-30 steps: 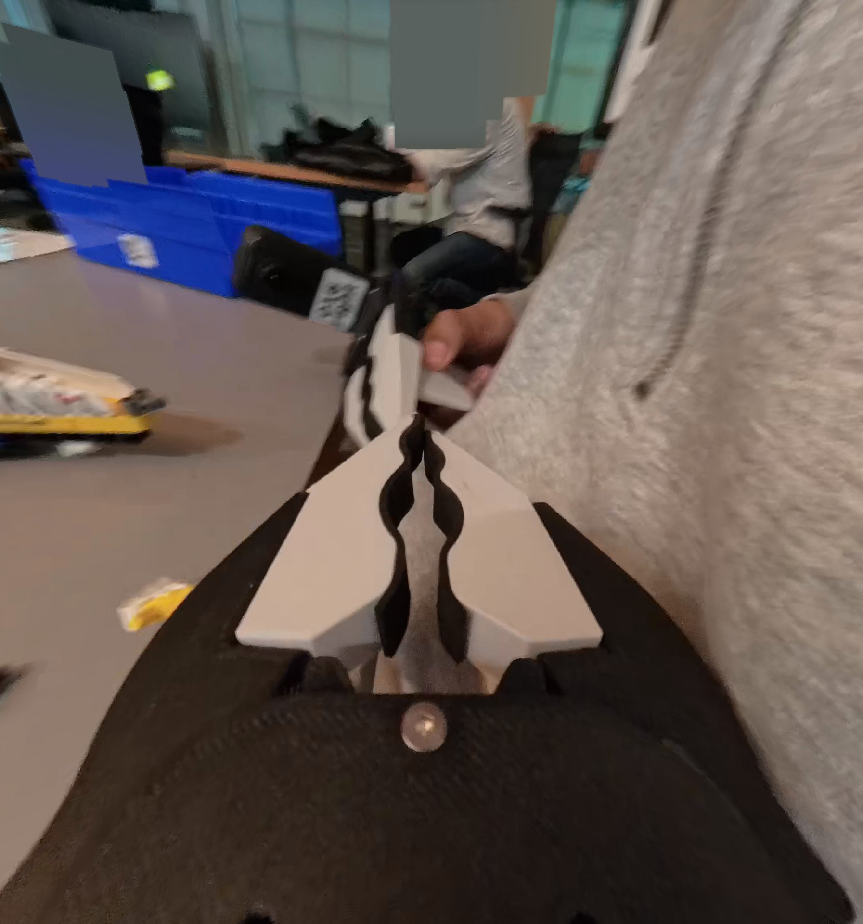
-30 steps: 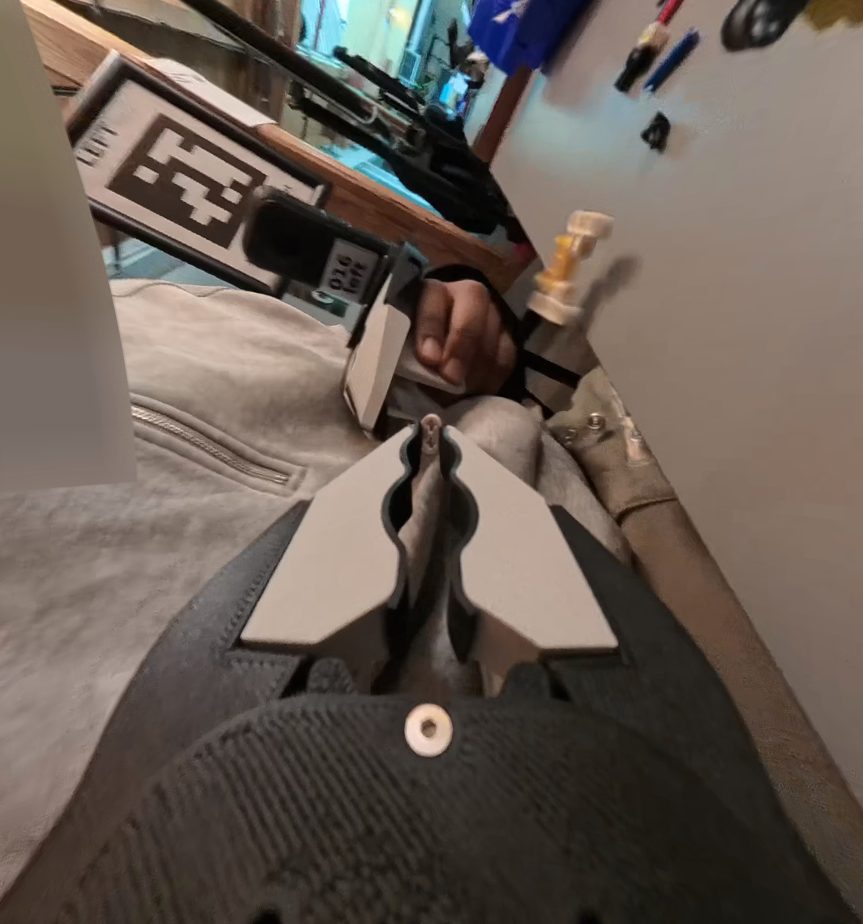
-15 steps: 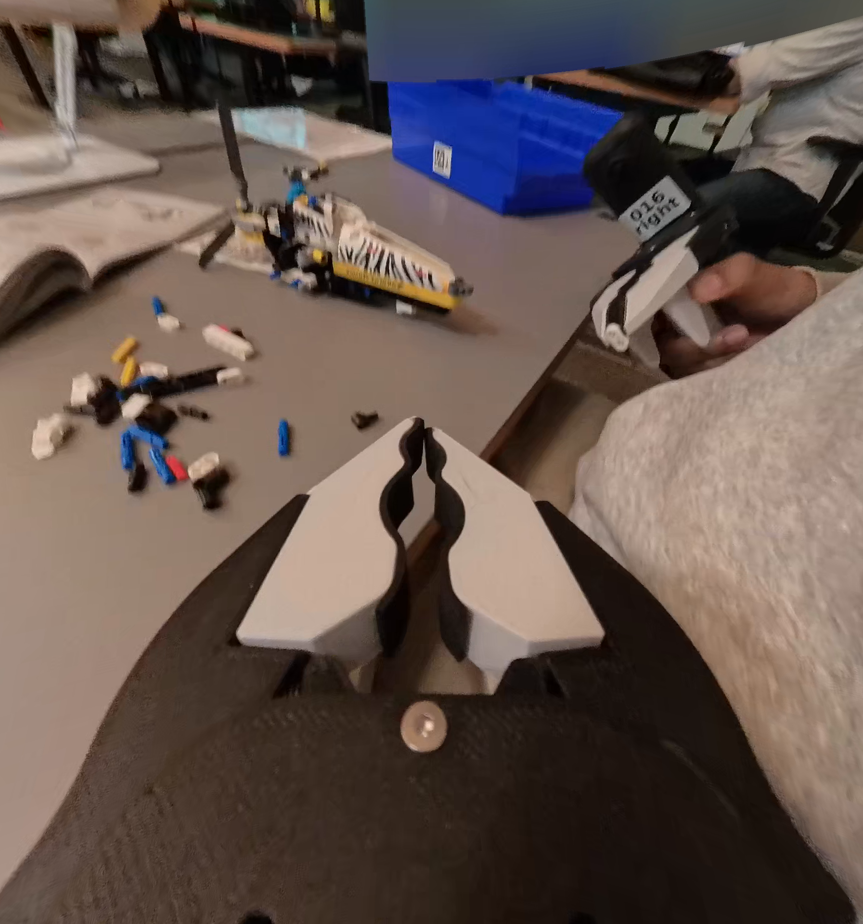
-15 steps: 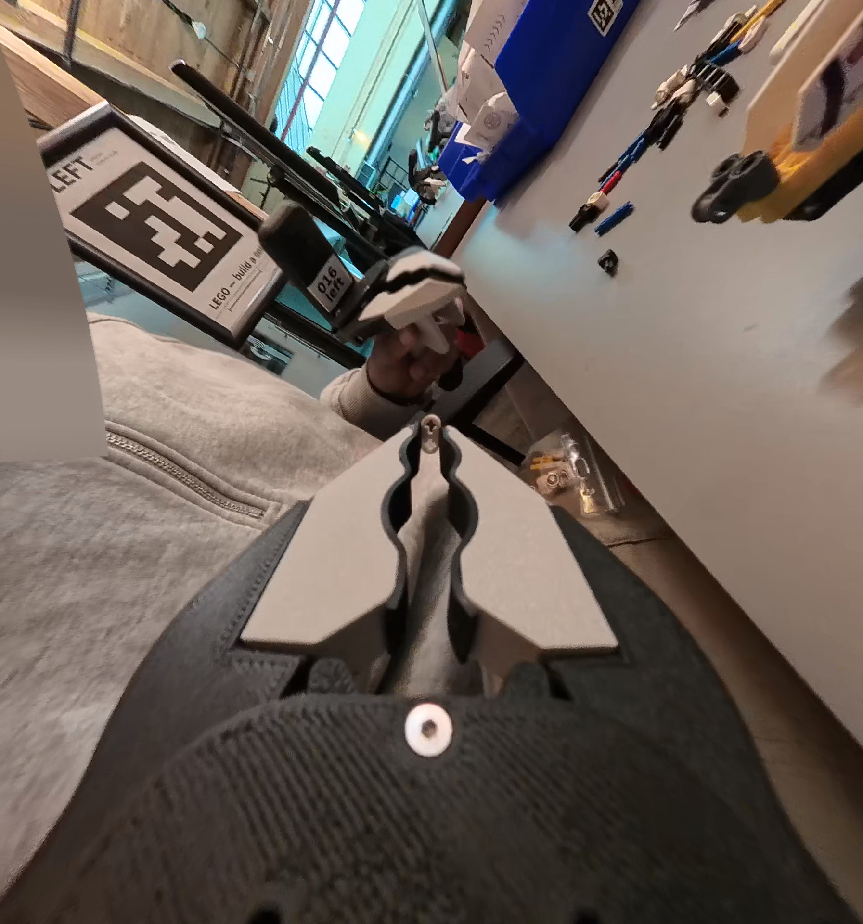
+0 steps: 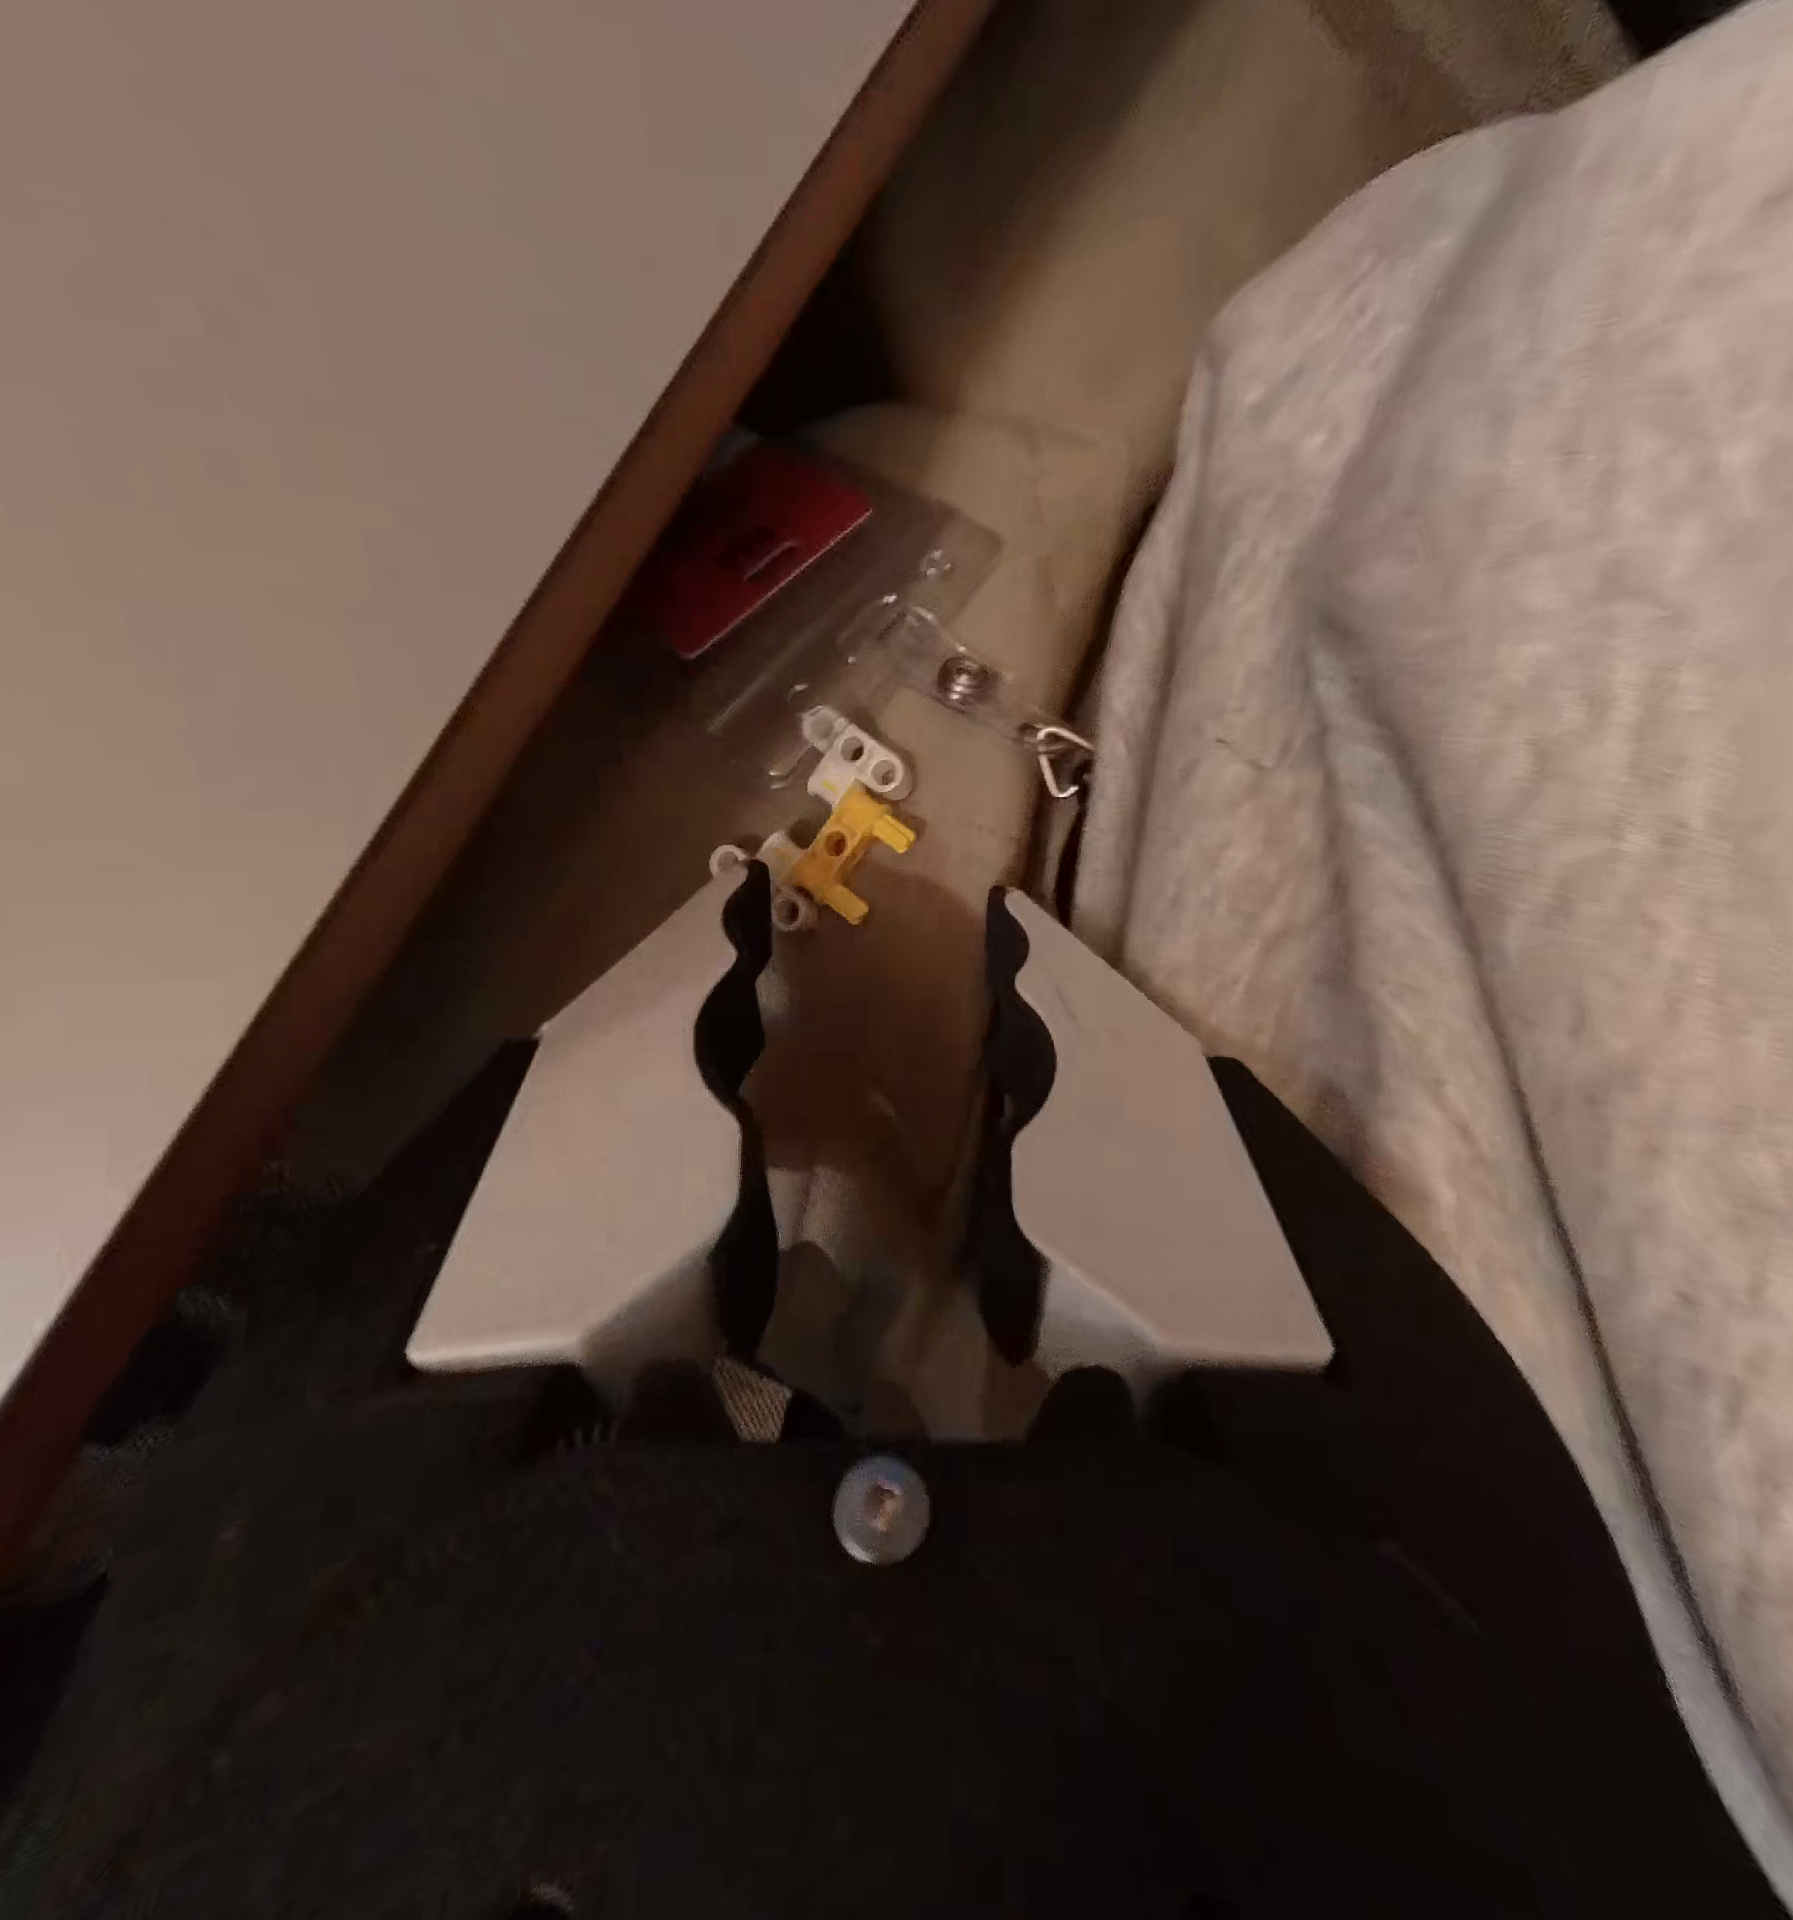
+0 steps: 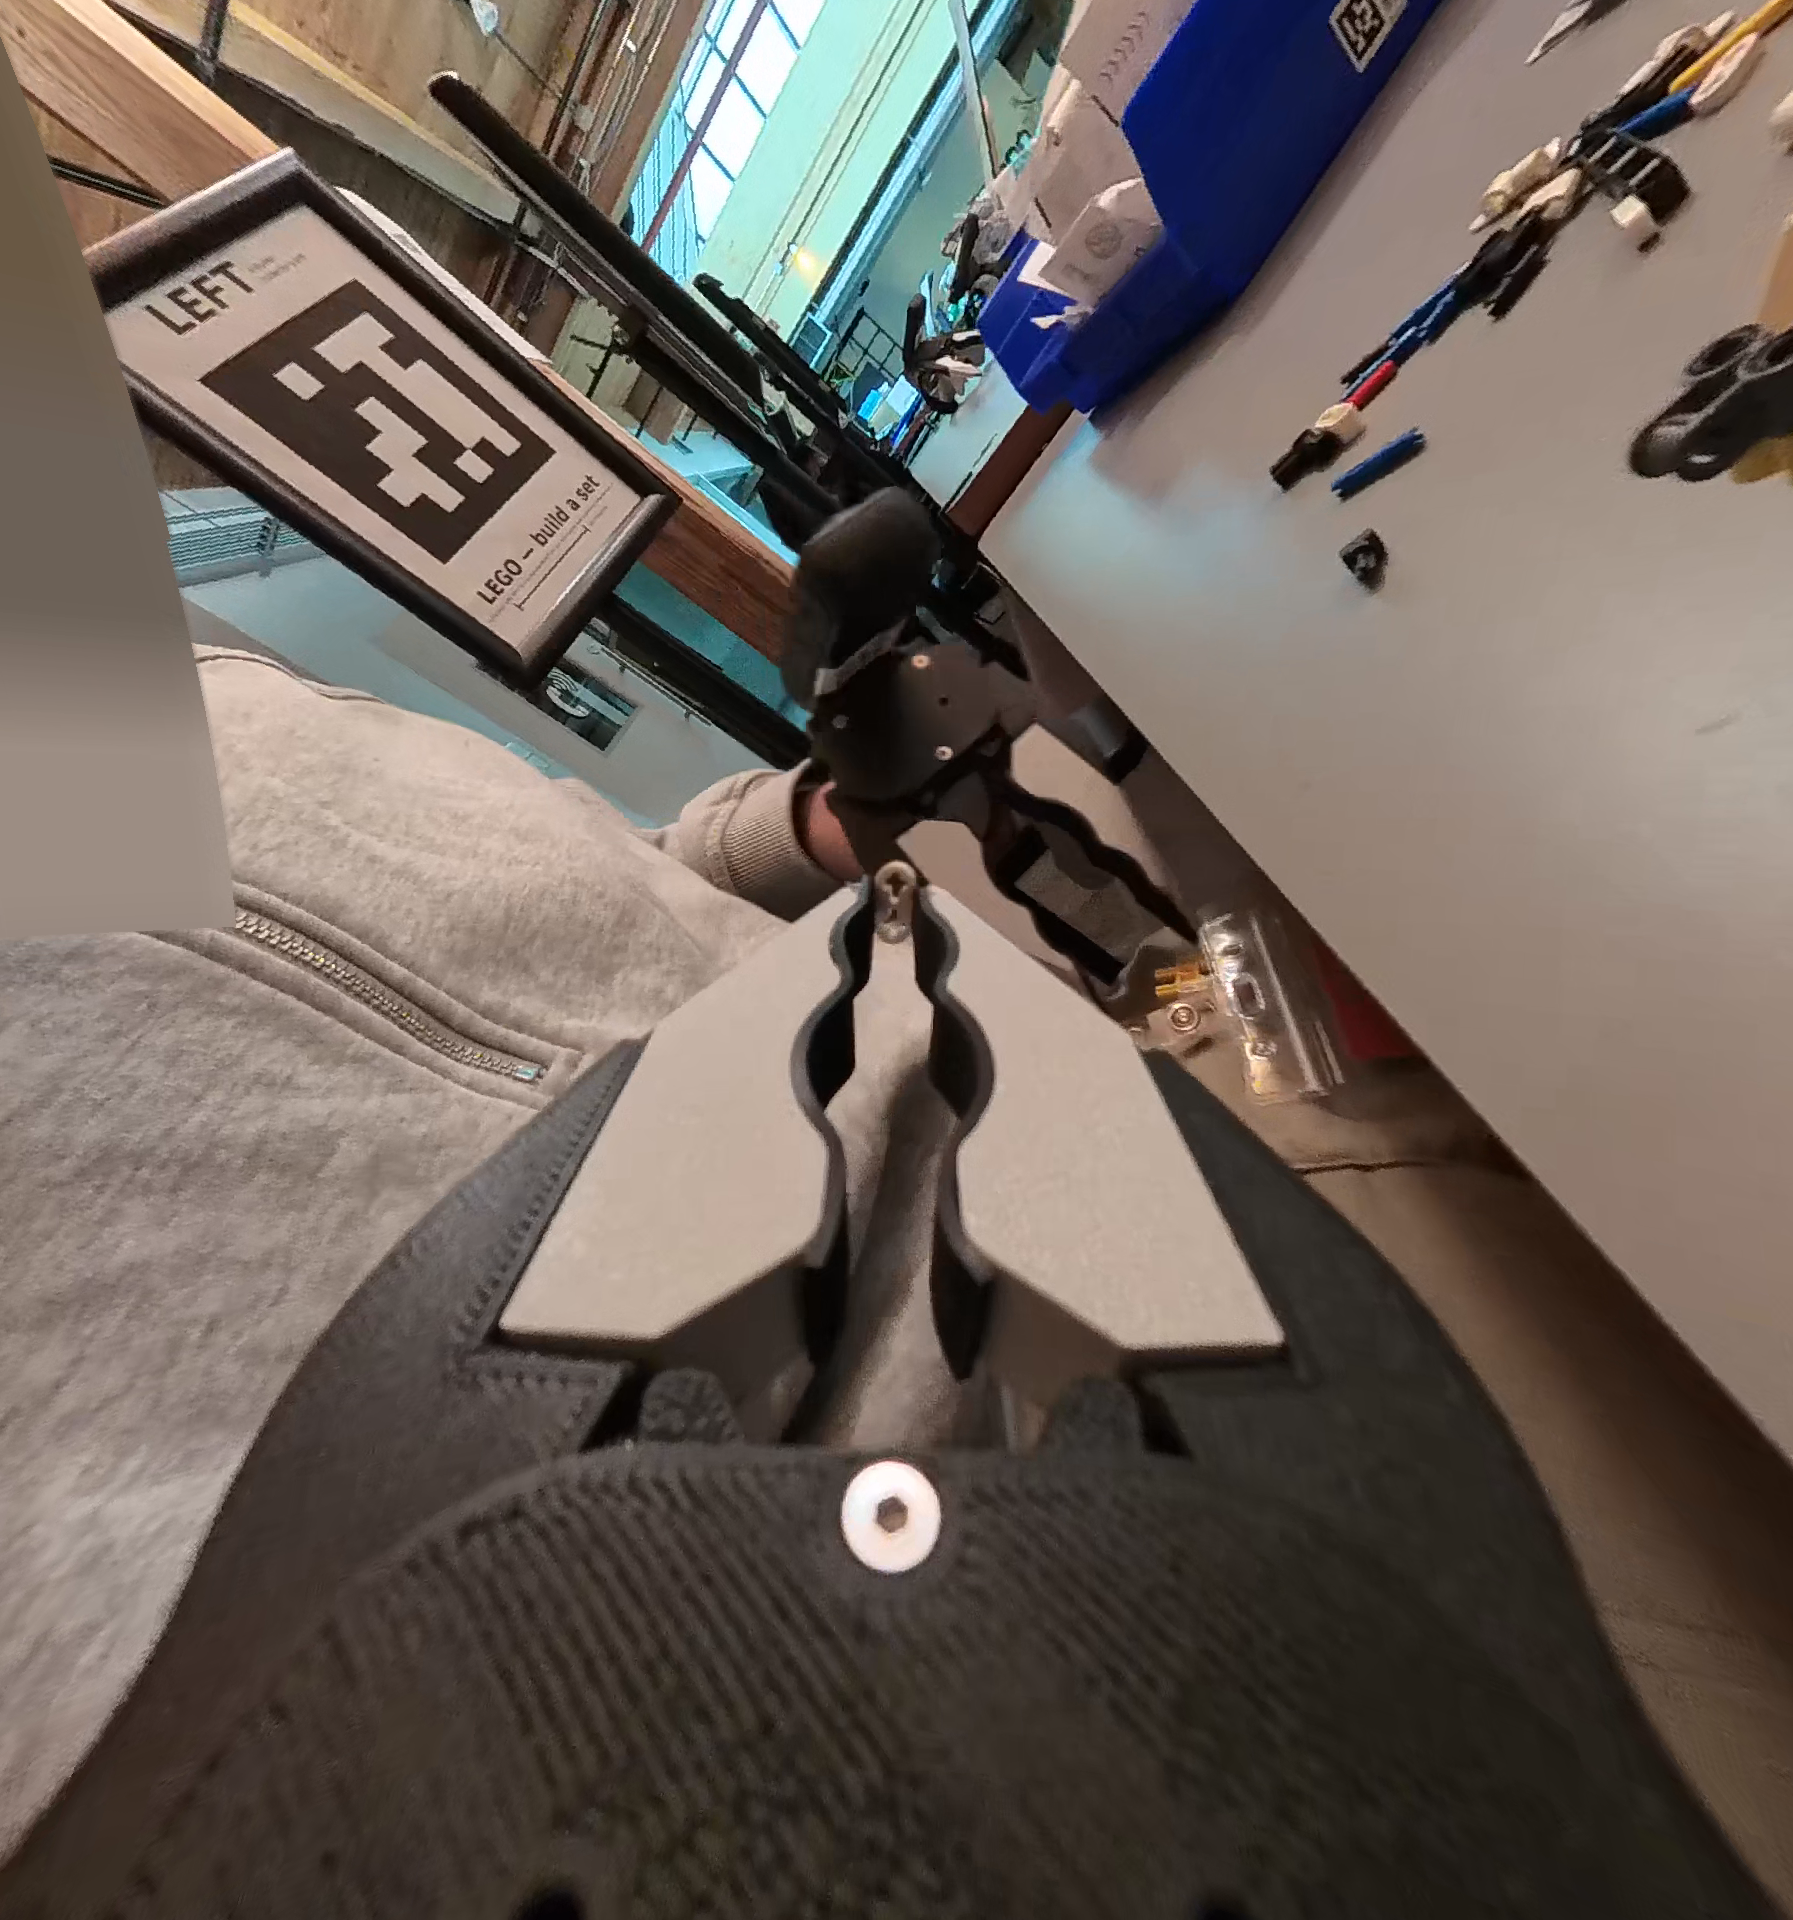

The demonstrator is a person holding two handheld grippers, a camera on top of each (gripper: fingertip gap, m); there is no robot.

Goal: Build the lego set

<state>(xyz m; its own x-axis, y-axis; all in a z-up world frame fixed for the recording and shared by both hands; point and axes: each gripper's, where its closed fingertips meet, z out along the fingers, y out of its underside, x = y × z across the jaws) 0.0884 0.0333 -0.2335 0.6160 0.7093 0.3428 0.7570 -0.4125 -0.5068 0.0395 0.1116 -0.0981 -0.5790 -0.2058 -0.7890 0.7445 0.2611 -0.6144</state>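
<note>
The lego piece, a small yellow-and-white cluster of pinned connectors, lies on my lap below the worktop's near edge, right at the tips of my left gripper, whose jaws stand wide apart with nothing between them. The left fingertip is just touching or overlapping the white end of the cluster; the yellow cross-shaped part sits a little beyond the gap. Just past it lies a clear badge holder with a red card and a metal clip, resting against the same trouser leg, close enough that I could snag it by mistake. I judge the cluster to be very light, hard and stiff, with smooth plastic faces that may slip, and the fabric under it is soft, so pressing down will only sink it or tip it away. The best hold looks to be across the yellow body's flat sides, not on the thin white lugs, which might pop off their pins. My right gripper is pinched onto the metal zipper pull of my grey sweatshirt, jaws nearly together at the tips. Further out, the worktop carries loose black, blue and white pieces near its far edge, a black wheel part against the yellow model body, and a blue bin at the far corner.
</note>
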